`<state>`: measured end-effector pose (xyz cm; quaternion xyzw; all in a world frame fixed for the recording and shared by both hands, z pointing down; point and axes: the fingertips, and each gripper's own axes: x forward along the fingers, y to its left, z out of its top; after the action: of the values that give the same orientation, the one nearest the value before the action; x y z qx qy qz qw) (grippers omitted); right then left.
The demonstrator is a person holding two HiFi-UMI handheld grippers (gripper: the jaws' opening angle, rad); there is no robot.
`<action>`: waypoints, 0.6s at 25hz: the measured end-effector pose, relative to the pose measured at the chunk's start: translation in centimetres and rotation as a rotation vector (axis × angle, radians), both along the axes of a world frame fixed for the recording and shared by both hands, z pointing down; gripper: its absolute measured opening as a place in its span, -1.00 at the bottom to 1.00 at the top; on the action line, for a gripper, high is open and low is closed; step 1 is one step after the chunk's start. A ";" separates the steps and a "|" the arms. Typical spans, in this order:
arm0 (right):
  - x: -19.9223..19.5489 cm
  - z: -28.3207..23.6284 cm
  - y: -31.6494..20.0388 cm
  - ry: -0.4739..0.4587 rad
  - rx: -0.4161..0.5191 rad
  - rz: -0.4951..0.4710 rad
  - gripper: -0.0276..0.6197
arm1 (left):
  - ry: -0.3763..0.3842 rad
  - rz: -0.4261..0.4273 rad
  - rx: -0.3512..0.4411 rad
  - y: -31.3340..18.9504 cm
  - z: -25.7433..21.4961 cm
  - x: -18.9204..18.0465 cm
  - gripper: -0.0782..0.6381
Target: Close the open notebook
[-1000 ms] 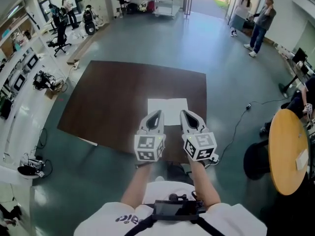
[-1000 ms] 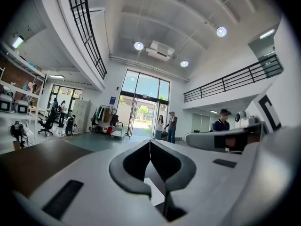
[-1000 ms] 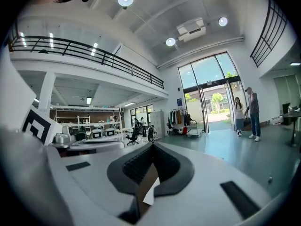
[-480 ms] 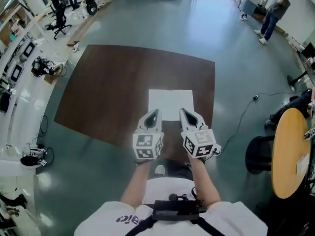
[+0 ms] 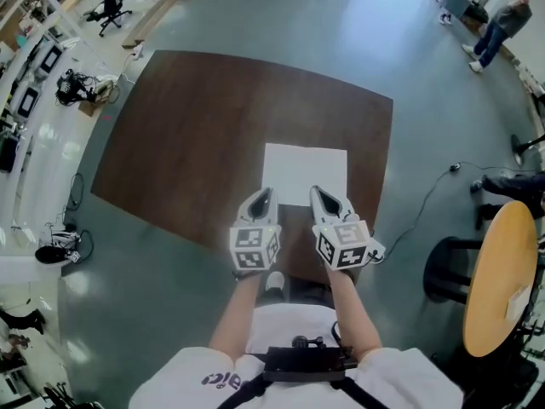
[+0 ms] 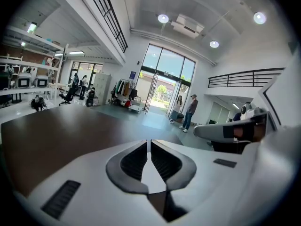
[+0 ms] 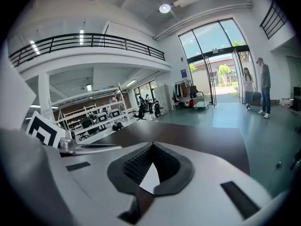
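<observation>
The plain white rectangular open notebook [image 5: 305, 173] lies flat, pages up, just right of the head view's centre. It rests on the dark brown wooden table [image 5: 196, 135], close to the table's lower right edge. Its blank pages show no visible fold line.

notebook [image 5: 305, 170] near edge partly hidden behind left gripper [image 5: 266, 194] and right gripper [image 5: 316, 192] tips. Spine and page fold too small to tell. Wearer's torso [image 5: 213, 380] cut off at bottom edge.
</observation>
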<state>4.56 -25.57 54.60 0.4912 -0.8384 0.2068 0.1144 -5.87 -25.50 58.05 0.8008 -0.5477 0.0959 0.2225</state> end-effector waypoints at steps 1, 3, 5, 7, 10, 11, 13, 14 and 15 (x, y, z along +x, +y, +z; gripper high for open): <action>-0.3 0.4 -0.3 0.001 -0.007 -0.005 -0.95 | -0.003 -0.007 -0.015 -0.2 0.7 -0.3 -0.76; -1.0 0.8 -0.9 0.003 -0.015 -0.016 -0.95 | -0.009 -0.030 -0.048 -0.3 2.2 -0.9 -0.76; -1.5 1.4 -1.2 0.004 -0.026 -0.031 -0.95 | -0.009 -0.059 -0.080 -0.4 3.7 -1.6 -0.76; -2.1 2.2 -1.5 0.008 -0.043 -0.044 -0.95 | -0.009 -0.083 -0.113 -0.5 5.3 -2.3 -0.76; -2.5 3.4 -1.9 0.015 -0.069 -0.051 -0.95 | -0.019 -0.104 -0.166 -0.5 7.7 -3.1 -0.76; -2.5 3.8 -2.0 0.017 -0.077 -0.051 -0.95 | -0.021 -0.110 -0.183 -0.4 8.6 -3.2 -0.76; -2.4 4.4 -2.2 0.021 -0.091 -0.049 -0.95 | -0.020 -0.124 -0.219 -0.2 10.3 -3.7 -0.76; -2.3 4.7 -2.2 0.023 -0.097 -0.047 -0.95 | -0.019 -0.131 -0.237 -0.1 11.2 -3.9 -0.76; -2.2 5.1 -2.3 0.026 -0.103 -0.045 -0.95 | -0.019 -0.136 -0.254 0.0 12.0 -4.1 -0.76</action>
<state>2.35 -27.88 59.65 0.4685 -0.8358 0.2406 0.1550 -9.95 -25.52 70.03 0.7265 -0.5860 0.1567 0.3230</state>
